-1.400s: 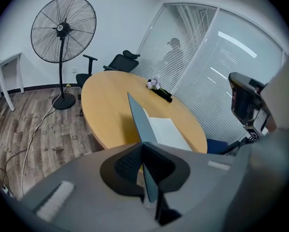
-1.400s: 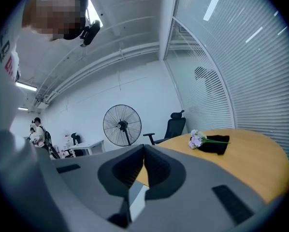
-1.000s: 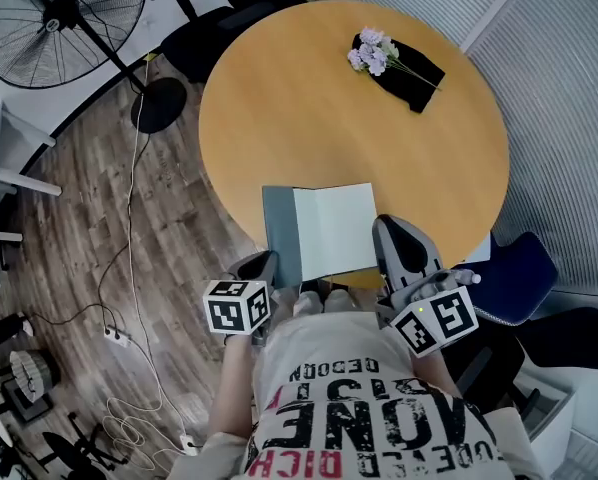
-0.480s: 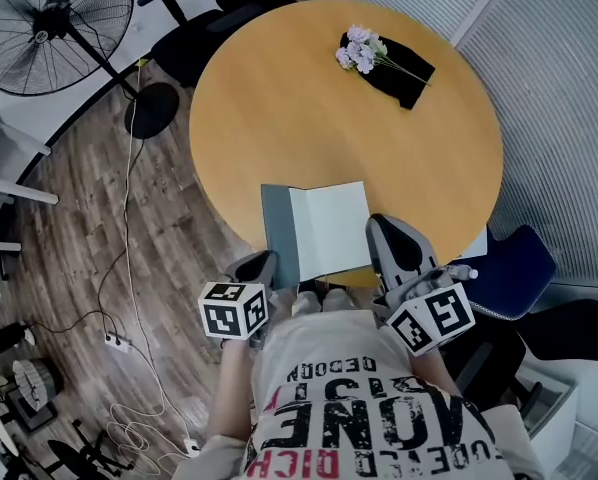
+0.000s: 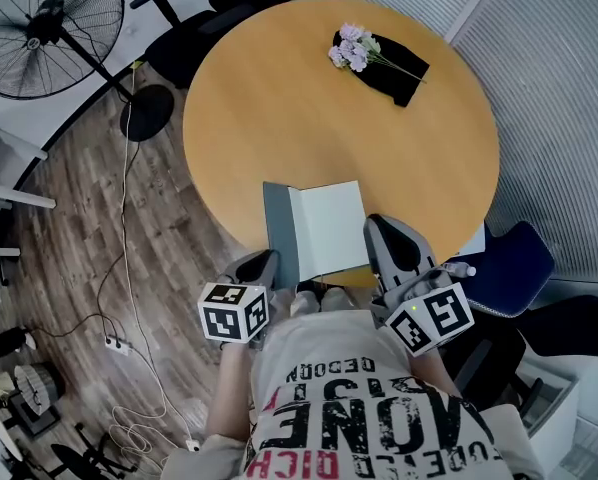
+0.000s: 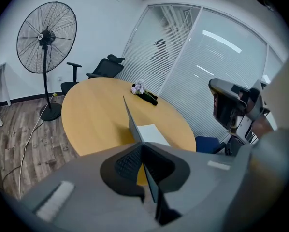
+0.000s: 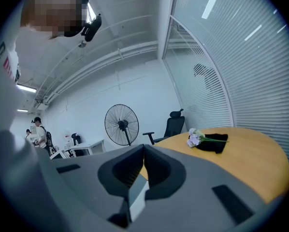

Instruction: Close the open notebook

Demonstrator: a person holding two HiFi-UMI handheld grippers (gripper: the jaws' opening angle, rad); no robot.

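Notebook (image 5: 327, 228) lies open on the round table (image 5: 279, 98), at the table edge nearest the jaws, white page up, grey cover to the left. Left gripper (image 5: 264, 266) sits at the notebook's near left corner. In the left gripper view the left gripper's (image 6: 143, 146) jaws are pinched narrow on the grey cover (image 6: 131, 122). The cover runs from between the tips straight away from them and stands up on edge. The white page (image 6: 151, 133) lies flat just right of the jaw line, past the tips.

Right gripper (image 5: 384, 236) is at the notebook's near right corner, overlapping the page edge. In the right gripper view the right gripper's (image 7: 143, 149) jaws meet at the tips. A pale sheet edge of the notebook (image 7: 136, 197) is pressed in the gap behind the tips.

Beyond both jaw pairs, far across the table, purple flowers (image 5: 351, 48) lie on a black cloth (image 5: 397, 70), well apart from the notebook. A standing fan (image 5: 44, 28) is on the floor, far left of the left jaws. A blue chair (image 5: 509, 268) is just right of the right gripper.
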